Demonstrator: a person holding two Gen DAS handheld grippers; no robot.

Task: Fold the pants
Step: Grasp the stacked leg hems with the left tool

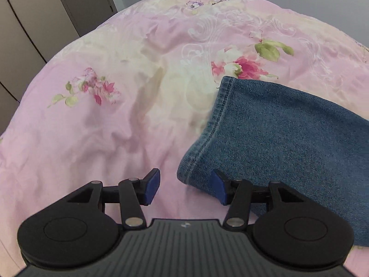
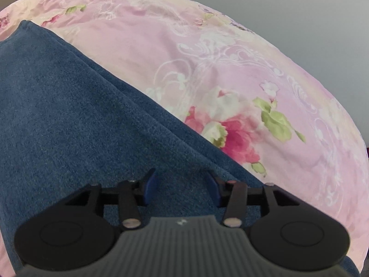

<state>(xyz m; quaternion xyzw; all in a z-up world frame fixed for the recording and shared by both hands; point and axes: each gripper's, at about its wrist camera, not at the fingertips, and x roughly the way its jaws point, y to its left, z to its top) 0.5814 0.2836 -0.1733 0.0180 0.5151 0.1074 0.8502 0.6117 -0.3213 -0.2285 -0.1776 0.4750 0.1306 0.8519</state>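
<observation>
Blue denim pants (image 1: pixel 276 138) lie on a pink floral bedspread (image 1: pixel 103 127). In the left wrist view the hemmed leg end points up and left, and its near corner lies between my fingers. My left gripper (image 1: pixel 185 188) is open, its right pad over the denim edge, its left pad over the bedspread. In the right wrist view the pants (image 2: pixel 69 106) fill the left and centre, with a long fold running diagonally. My right gripper (image 2: pixel 182 190) is open, low over the denim, holding nothing.
The bedspread (image 2: pixel 253 80) extends to the right and far side of the pants. Beige cabinet doors (image 1: pixel 34 23) stand beyond the bed at the upper left. A grey wall (image 2: pixel 299 11) lies behind the bed.
</observation>
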